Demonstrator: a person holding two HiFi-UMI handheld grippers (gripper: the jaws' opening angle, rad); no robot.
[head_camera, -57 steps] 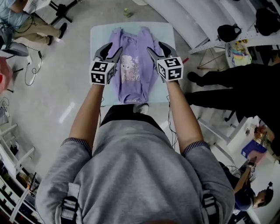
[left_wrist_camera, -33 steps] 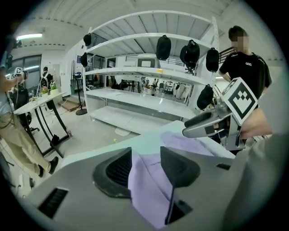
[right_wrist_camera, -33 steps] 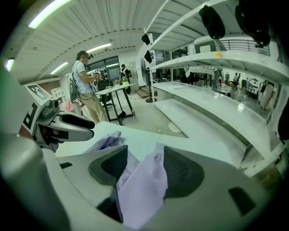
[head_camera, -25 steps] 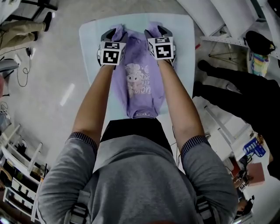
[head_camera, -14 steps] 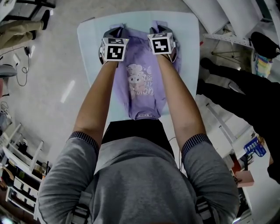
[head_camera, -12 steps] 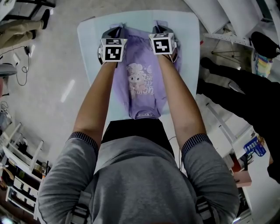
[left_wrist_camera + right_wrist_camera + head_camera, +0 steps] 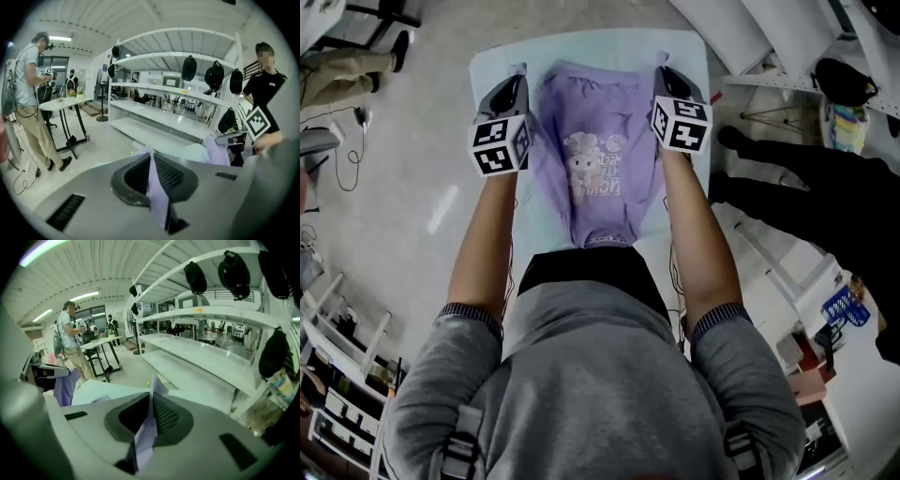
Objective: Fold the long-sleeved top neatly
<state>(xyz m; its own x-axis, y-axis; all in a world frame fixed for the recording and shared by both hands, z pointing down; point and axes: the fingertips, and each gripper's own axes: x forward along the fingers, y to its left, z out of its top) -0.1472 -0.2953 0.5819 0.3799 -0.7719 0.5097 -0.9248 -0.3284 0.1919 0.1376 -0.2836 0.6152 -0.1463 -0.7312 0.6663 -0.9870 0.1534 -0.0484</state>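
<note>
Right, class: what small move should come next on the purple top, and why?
Probably draw both corners toward the person, folding the top in half: the left gripper and right gripper have just been closing, now pinching its far corners clear of the table.

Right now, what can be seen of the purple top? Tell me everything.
The purple top is soft, lilac, knit-looking cloth with a pale cartoon print and lettering on its middle. It lies lengthwise on the pale table, narrowing toward the person. Its far edge is spread wide between the left gripper and the right gripper. Both sets of jaws have just been closing and now pinch a fold of the cloth, one at each far corner. The sleeves cannot be made out separately.
</note>
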